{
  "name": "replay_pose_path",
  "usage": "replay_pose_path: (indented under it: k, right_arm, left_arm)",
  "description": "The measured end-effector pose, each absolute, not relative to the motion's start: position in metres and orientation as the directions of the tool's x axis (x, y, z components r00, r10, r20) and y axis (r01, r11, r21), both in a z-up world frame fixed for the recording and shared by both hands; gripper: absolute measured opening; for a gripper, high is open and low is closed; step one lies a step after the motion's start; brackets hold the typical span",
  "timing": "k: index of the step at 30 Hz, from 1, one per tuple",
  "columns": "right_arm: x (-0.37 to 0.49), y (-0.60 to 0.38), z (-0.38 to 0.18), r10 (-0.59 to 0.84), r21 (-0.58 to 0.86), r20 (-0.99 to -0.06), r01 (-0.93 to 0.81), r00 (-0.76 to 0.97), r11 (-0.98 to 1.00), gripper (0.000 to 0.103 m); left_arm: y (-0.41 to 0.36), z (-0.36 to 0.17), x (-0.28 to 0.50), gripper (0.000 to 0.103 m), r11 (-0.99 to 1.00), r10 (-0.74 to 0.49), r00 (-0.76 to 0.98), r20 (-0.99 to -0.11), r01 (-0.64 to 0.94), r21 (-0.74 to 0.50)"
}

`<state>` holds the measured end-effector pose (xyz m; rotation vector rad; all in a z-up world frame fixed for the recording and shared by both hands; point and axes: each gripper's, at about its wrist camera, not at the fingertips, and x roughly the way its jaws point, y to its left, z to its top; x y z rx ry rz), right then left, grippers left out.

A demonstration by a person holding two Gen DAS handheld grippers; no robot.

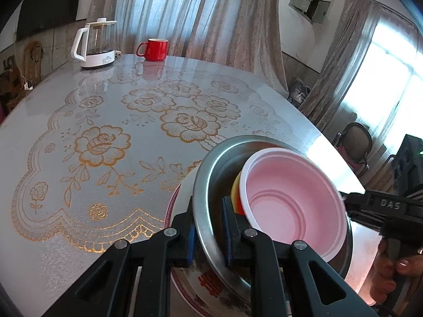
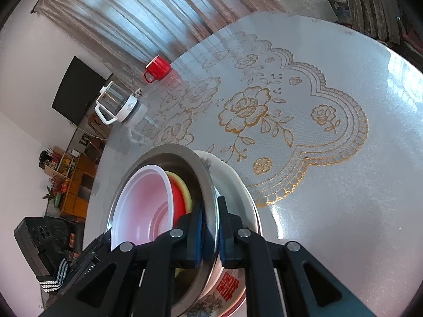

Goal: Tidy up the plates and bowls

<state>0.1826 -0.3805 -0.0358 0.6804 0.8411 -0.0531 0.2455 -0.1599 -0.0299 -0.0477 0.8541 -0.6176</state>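
A steel bowl [image 1: 208, 211] holds a pink bowl [image 1: 293, 206] nested over a red and a yellow bowl [image 1: 235, 192]. It sits over a white plate with red characters [image 1: 208, 282]. My left gripper [image 1: 208, 235] is shut on the steel bowl's near rim. In the right wrist view my right gripper [image 2: 210, 235] is shut on the steel bowl's [image 2: 203, 185] opposite rim, with the pink bowl [image 2: 142, 200], the red bowl [image 2: 178, 198] and the plate [image 2: 230, 285] beside it. The other gripper's body [image 1: 383, 206] shows at the right.
A round table with a gold flower cloth [image 1: 105, 142] carries a red mug [image 1: 156, 49] and a glass kettle [image 1: 96, 45] at its far side. The mug [image 2: 157, 68] and kettle [image 2: 116, 104] also show in the right wrist view. Curtains hang behind.
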Motion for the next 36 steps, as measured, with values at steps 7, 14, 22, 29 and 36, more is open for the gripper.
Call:
replay_pose_path:
  k: [7,14,22,29,36]
  right_arm:
    - [0.172,-0.379,-0.013,0.108,0.446,-0.693,0.307,0.713,0.841,0.030]
    - [0.158,-0.380,-0.009,0.095,0.438,-0.690,0.308,0.718,0.845,0.033]
    - [0.133,-0.359,-0.006,0.075,0.378,-0.693,0.272,0.717,0.885,0.041]
    - [0.099,-0.320,-0.001,0.028,0.251,-0.666,0.189,0.745,0.949,0.054]
    - [0.063,-0.280,-0.007,0.014,0.179,-0.630,0.127,0.777,0.976,0.071]
  left_arm:
    - [-0.149,-0.028,0.239,0.033,0.824,-0.539,0.494,-0.682,0.478,-0.305]
    - [-0.127,-0.010,0.219,0.084,0.856,-0.493,0.570,-0.658,0.452,-0.250]
    - [-0.109,-0.008,0.189,0.103,0.906,-0.387,0.605,-0.696,0.390,-0.165]
    - [-0.098,-0.014,0.154,0.103,0.950,-0.258,0.636,-0.727,0.304,-0.071]
    - [-0.096,-0.013,0.108,0.103,0.953,-0.212,0.691,-0.691,0.303,0.010]
